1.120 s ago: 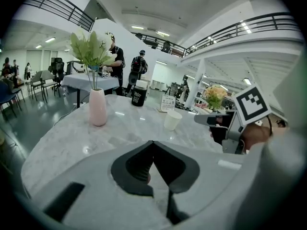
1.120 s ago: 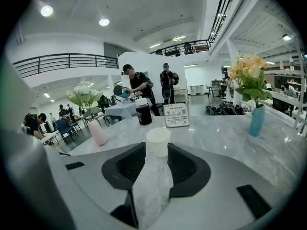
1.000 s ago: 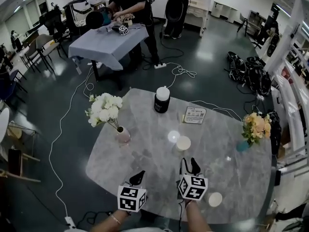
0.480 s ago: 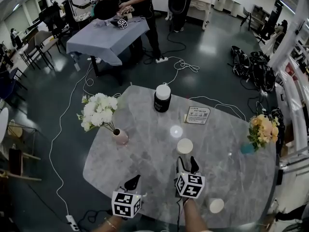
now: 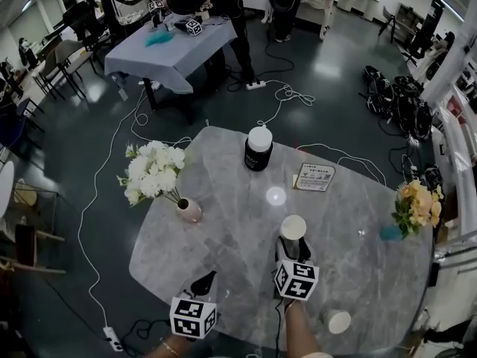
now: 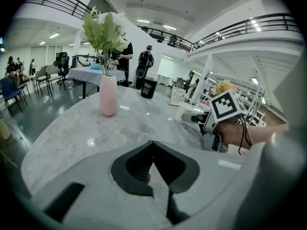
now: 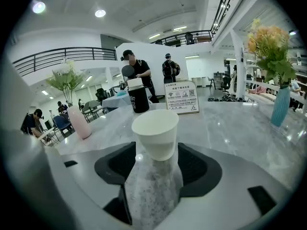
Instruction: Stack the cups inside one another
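A white paper cup (image 5: 293,227) stands upright near the middle of the marble table (image 5: 223,237). My right gripper (image 5: 293,249) reaches it from the near side. In the right gripper view the cup (image 7: 156,133) stands between the jaws, which have just been opening, and a gap shows on each side of it. A second white cup (image 5: 337,321) stands by the front right edge. My left gripper (image 5: 206,282) hovers low at the front left, and its jaws (image 6: 153,145) meet at the tips with nothing between them. The left gripper view also shows the right gripper (image 6: 199,119) at the cup (image 6: 184,113).
A black jar with a white lid (image 5: 258,148) and a sign card (image 5: 314,177) stand at the far side. White flowers in a pink vase (image 5: 188,209) are at the left, orange flowers in a teal vase (image 5: 417,207) at the right. People stand at a far table (image 5: 171,47).
My right gripper has moved forward and down to the cup, so the cup now stands between its jaws, which are spread wider. The left gripper has sunk slightly.
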Tool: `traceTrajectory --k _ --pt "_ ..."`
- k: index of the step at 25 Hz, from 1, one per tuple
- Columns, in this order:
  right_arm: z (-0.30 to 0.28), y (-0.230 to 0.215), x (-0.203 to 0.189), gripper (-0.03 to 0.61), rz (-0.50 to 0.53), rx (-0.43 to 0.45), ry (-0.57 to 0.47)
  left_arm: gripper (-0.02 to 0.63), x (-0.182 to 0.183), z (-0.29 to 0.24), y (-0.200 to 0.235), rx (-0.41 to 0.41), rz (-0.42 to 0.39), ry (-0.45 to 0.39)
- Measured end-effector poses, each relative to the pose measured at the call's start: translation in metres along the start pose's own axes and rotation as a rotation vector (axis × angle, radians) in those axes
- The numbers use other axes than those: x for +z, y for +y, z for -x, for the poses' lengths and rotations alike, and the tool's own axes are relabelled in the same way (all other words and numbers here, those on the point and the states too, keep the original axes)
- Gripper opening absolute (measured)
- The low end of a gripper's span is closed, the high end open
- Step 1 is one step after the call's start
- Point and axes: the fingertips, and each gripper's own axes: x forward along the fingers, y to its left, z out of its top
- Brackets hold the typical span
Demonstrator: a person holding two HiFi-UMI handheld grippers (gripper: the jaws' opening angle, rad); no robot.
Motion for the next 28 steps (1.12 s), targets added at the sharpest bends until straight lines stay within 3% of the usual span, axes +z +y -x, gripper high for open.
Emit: traceTrajectory --k 7,18,28 --pt "-0.011 0.001 0.006 0.239 0.014 0.001 -0.012 -0.003 0.000 0.000 0.003 0.001 0.007 0.006" --pt "-0.020 -0.009 0.007 0.238 0.005 -0.070 -0.032 -0.004 -0.005 0.002 0.014 0.012 0.003 0.017" --pt "-0.003 -0.013 0.015 0.238 -0.016 -0.077 -0.066 -0.003 -0.002 0.002 0.007 -0.006 -0.004 0.011"
